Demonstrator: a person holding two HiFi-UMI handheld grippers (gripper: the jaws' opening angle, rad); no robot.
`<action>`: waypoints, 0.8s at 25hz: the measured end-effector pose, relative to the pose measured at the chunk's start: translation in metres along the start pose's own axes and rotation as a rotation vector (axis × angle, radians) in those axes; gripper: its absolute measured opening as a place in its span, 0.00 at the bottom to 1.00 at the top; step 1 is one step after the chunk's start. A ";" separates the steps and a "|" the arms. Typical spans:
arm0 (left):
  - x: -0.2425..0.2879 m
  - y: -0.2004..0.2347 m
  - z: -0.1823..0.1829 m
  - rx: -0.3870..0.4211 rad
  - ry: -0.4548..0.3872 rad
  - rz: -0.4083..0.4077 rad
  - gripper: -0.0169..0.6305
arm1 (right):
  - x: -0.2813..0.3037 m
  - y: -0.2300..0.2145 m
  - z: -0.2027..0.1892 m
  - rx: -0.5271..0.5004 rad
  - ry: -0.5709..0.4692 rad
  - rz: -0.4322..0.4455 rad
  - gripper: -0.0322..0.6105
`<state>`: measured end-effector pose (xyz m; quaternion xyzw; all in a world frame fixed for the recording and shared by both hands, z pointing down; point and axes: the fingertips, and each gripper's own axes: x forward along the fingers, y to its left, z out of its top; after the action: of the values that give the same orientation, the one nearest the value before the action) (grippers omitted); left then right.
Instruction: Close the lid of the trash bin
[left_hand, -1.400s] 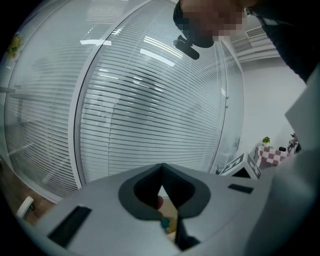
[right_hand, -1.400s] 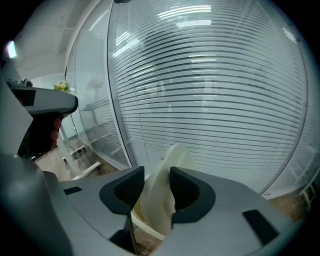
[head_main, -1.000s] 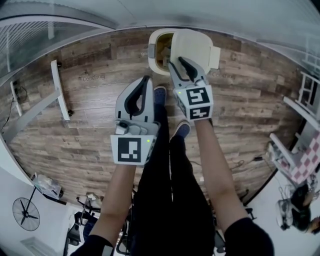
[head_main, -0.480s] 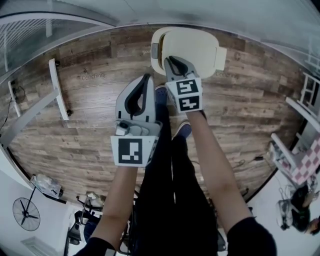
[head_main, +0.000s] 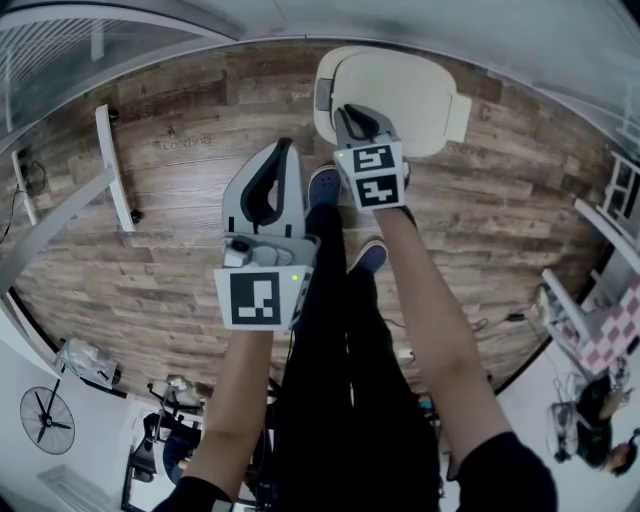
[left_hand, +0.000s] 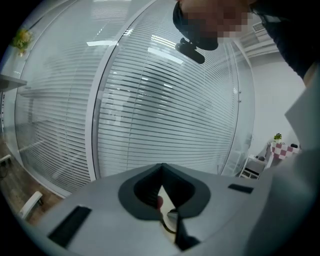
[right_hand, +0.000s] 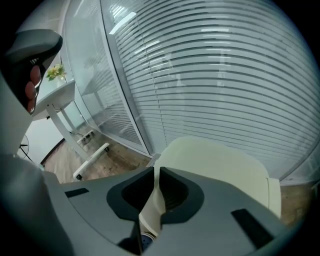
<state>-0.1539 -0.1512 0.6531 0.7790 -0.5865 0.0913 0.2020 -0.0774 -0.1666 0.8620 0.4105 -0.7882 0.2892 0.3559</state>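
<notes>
The right gripper's (right_hand: 155, 169) jaws are closing, their tips nearly met with only a thin slit left and nothing caught between them; the cream surface beyond shows through that slit. In the head view this gripper (head_main: 350, 112) points steeply down with its tips over the near edge of the trash bin lid (head_main: 400, 95), which lies flat over the bin, closed. The left gripper's (left_hand: 161, 166) jaws are pressed together on nothing, aimed at the slatted blinds (left_hand: 175, 115) behind the glass wall. It hangs well apart from the lid (right_hand: 215, 160), to the left above the wooden floor (head_main: 180, 230), near the person's blue shoes (head_main: 322, 185).
</notes>
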 end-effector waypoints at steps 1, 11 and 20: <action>0.001 0.004 0.000 -0.005 -0.003 0.010 0.04 | 0.002 0.000 -0.001 -0.002 0.006 -0.003 0.10; 0.004 0.004 -0.006 0.004 0.000 0.009 0.04 | 0.017 -0.004 -0.013 -0.021 0.068 -0.011 0.10; 0.004 0.009 -0.007 -0.003 0.012 0.013 0.04 | 0.027 -0.005 -0.022 -0.051 0.111 -0.025 0.09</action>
<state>-0.1606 -0.1535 0.6626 0.7743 -0.5904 0.0964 0.2064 -0.0771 -0.1647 0.8972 0.3943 -0.7692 0.2870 0.4129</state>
